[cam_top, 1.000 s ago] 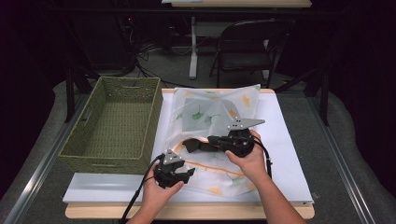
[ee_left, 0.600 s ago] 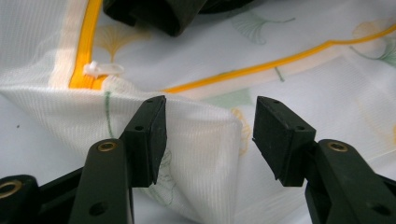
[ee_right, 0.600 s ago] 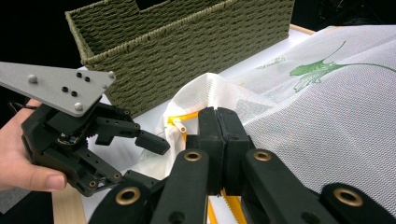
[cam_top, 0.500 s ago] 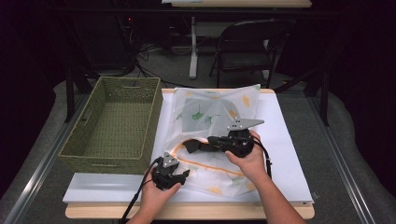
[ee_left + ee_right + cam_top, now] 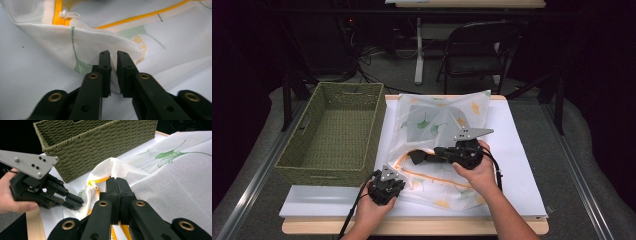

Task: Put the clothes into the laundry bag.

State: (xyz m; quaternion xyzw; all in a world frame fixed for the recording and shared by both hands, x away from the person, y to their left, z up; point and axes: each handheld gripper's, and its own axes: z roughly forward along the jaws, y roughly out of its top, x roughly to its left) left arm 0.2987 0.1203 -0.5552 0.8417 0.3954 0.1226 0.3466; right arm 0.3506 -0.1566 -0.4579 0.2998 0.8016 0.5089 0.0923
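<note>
A white mesh bag (image 5: 437,125) printed with green and yellow leaves lies on the white board (image 5: 517,150); it has a yellow zipper (image 5: 140,17) and a white pull (image 5: 70,14). My left gripper (image 5: 403,183) is at the bag's near left corner. In the left gripper view its jaws (image 5: 113,53) have just been closing and pinch a fold of the mesh (image 5: 162,32). My right gripper (image 5: 414,156) is shut on a raised ridge of the mesh (image 5: 175,177) beside the zipper, and its tips (image 5: 117,180) meet on the cloth. The left gripper (image 5: 78,202) also appears to the left in the right gripper view.
A green woven basket (image 5: 337,132) stands open and hollow to the left of the board, close to both grippers (image 5: 100,142). A dark folding chair (image 5: 477,45) and table legs are beyond the far edge. The board's right part is bare.
The left gripper has shifted slightly left and down at the bag's near corner and closed its jaws on the mesh. The right gripper has kept still with its grip.
</note>
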